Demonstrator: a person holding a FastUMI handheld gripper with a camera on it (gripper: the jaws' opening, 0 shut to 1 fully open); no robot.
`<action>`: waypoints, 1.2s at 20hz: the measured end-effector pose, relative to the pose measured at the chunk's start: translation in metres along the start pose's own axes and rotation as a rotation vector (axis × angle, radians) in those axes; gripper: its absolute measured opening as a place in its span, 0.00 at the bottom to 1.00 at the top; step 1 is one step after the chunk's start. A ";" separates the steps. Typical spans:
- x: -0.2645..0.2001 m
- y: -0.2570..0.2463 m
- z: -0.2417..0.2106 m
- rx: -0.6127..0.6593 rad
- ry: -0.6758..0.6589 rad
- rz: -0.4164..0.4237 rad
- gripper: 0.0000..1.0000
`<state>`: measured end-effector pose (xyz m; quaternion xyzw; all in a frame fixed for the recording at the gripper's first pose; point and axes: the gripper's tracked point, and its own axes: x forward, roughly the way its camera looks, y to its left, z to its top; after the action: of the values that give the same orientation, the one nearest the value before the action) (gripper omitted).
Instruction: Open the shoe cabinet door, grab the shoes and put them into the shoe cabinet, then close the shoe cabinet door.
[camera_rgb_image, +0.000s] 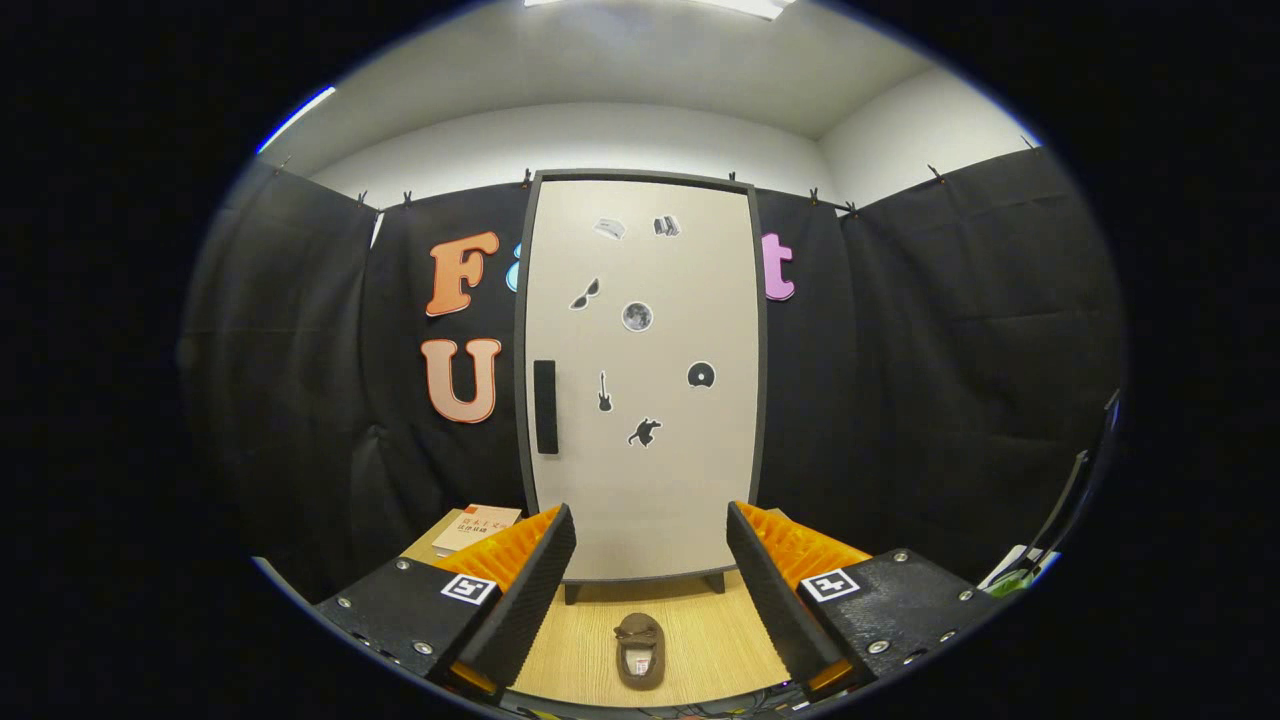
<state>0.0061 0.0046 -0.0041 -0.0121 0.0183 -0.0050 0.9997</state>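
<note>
The shoe (640, 650) is a single brown slipper-like one lying flat on the light wooden desk (700, 640), toe pointing away toward the cabinet and its opening facing up, with a pale lining and a small tag inside. It sits in the gap between the two fingers, closer to the camera than their tips, and neither finger touches it.

Beyond the shoe stands the shoe cabinet (640, 375), upright on short dark feet at the far side of the desk. Its beige door (690, 470) is closed, flush within the dark frame. A black vertical handle (545, 407) sits near the door's left edge, about halfway up. Several small stickers (637, 316) are scattered over the door's face.

The gripper (650, 540) is held back from the cabinet and points straight at the lower part of the door. The jaws stand wide apart and hold nothing; their black ribbed pads (535, 590) face each other across the gap, backed with orange, and each black finger body carries a square marker.

To the left of the cabinet's foot, just beyond the left finger, a book (476, 527) with a pale cover lies flat on the desk. Black cloth hangs behind and to both sides of the cabinet, with a white wall and ceiling above.
</note>
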 end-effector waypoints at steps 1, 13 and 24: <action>0.001 0.000 -0.001 -0.001 0.000 -0.001 0.95; 0.051 0.033 0.008 0.014 0.001 0.075 0.95; 0.166 0.120 0.018 -0.002 -0.003 0.227 0.95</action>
<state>0.1736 0.1231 0.0052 -0.0110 0.0180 0.1081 0.9939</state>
